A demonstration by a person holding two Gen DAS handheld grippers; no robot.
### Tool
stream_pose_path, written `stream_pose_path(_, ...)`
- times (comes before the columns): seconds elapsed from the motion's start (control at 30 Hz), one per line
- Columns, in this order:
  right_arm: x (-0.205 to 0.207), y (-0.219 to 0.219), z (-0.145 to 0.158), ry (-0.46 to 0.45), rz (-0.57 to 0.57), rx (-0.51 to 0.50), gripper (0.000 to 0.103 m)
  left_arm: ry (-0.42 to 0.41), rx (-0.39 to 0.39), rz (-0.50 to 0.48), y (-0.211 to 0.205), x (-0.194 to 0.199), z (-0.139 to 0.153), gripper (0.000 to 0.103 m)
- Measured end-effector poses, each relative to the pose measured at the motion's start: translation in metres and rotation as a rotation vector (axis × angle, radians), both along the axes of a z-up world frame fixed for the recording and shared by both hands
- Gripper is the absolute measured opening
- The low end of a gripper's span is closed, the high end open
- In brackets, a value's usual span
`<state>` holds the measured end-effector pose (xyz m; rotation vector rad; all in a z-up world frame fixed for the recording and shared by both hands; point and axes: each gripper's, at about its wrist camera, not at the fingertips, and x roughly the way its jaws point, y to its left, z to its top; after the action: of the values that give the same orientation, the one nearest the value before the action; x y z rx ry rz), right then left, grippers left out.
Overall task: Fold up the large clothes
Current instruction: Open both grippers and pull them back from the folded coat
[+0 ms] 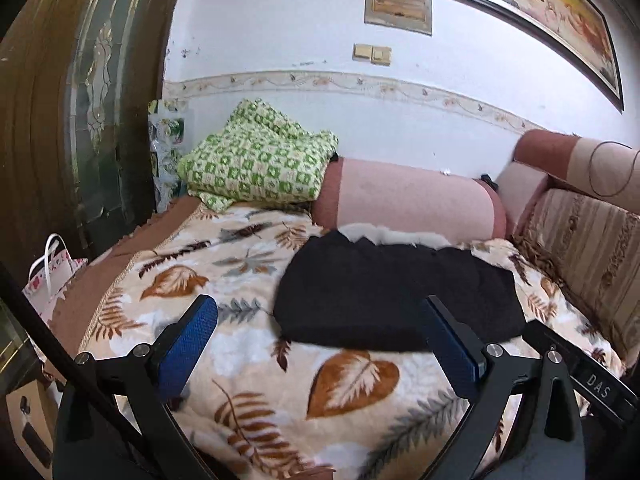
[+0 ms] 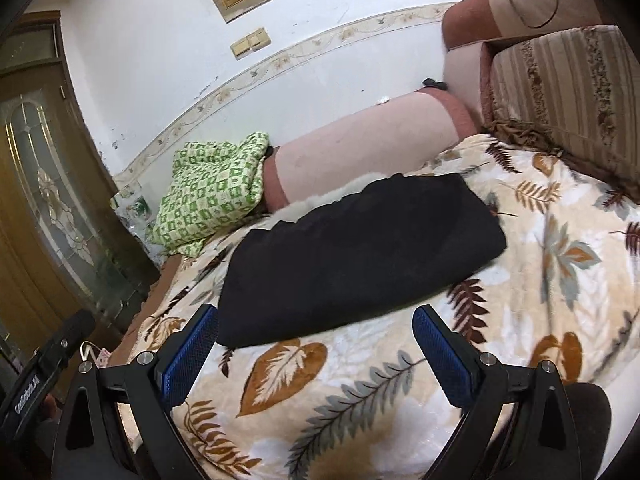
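Left wrist view: the folded black fleecy garment (image 1: pixel 396 292) is laid flat on the leaf-patterned plush blanket (image 1: pixel 248 364), apparently finished; left gripper (image 1: pixel 320 344) and right gripper (image 2: pixel 316 352) are held wide, empty.

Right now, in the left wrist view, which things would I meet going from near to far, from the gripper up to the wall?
Left gripper → leaf-print blanket → black garment → pink bolster → wall border strip → light switches → small framed picture.
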<state>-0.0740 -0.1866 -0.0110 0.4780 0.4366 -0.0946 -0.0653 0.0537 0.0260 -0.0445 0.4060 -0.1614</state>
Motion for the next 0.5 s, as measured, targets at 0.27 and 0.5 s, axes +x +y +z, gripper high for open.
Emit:
stream_pose_path(0.27,-0.014,-0.004,-0.007,0.023,-0.026,0.013,0.099,0.011,-0.010,-0.083,-0.009,-0.021,-0.005,0.100)
stream_pose_path(0.5,-0.021,-0.009,-0.008,0.013,-0.066,-0.005,0.099,0.096,0.054,-0.069,-0.025,-0.014,-0.014,0.100)
